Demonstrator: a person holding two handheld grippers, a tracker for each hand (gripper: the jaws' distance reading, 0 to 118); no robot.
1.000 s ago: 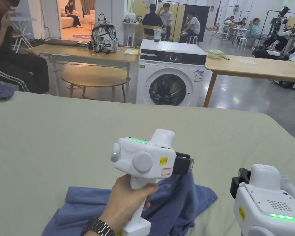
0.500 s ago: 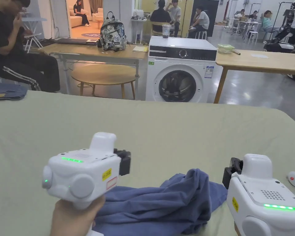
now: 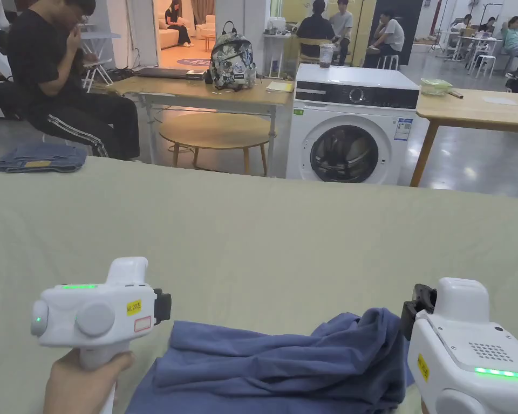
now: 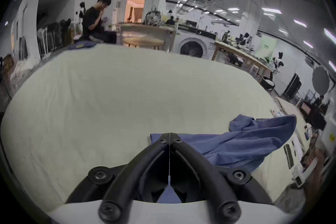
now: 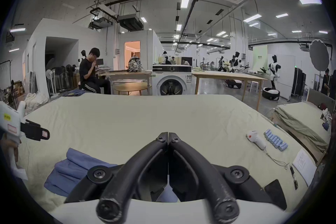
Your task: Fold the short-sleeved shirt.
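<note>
While both grippers [image 4: 169, 134] [image 5: 168, 134] hover closed and empty, the shirt [image 3: 285, 361] lies crumpled on the bed [image 3: 252, 237], folding unstarted.

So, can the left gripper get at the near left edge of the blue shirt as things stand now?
Probably yes. The left gripper hangs just beside the blue shirt with nothing between them on the bed cover. Its fingers are closed, so they must open first.

A washer [image 3: 352, 129] stands between 2 wooden tables; a backpack [image 3: 231, 62] sits on the left one, near a seated person [image 3: 58, 81].
</note>
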